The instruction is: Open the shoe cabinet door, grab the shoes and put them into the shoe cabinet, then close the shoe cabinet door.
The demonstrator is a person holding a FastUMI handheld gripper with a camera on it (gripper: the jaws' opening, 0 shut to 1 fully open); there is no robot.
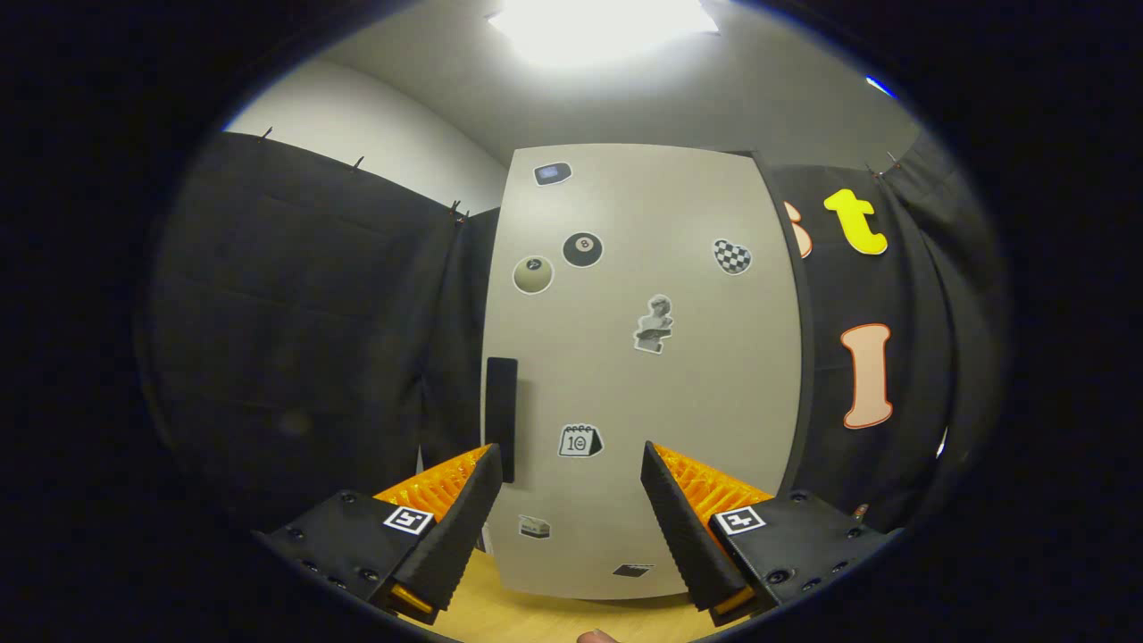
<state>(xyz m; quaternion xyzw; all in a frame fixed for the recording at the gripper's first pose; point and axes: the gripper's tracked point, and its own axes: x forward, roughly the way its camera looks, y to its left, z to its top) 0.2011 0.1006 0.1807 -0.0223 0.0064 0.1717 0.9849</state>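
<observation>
Black cloth flanks the shoe cabinet door [652, 357], which I see closed straight ahead; its dark handle [502, 418] sits beside my left finger [464, 518]. Gripper [571, 473] jaws released, holding nothing.

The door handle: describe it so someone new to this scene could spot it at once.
Start at the tall pale grey cabinet door, dotted with small stickers, standing against the black cloth wall. Along its left edge, below the middle, sits a narrow black upright bar handle, just beyond the left finger of the open gripper. Unlike the flat stickers, it is long, plain black and stands proud of the door.
</observation>
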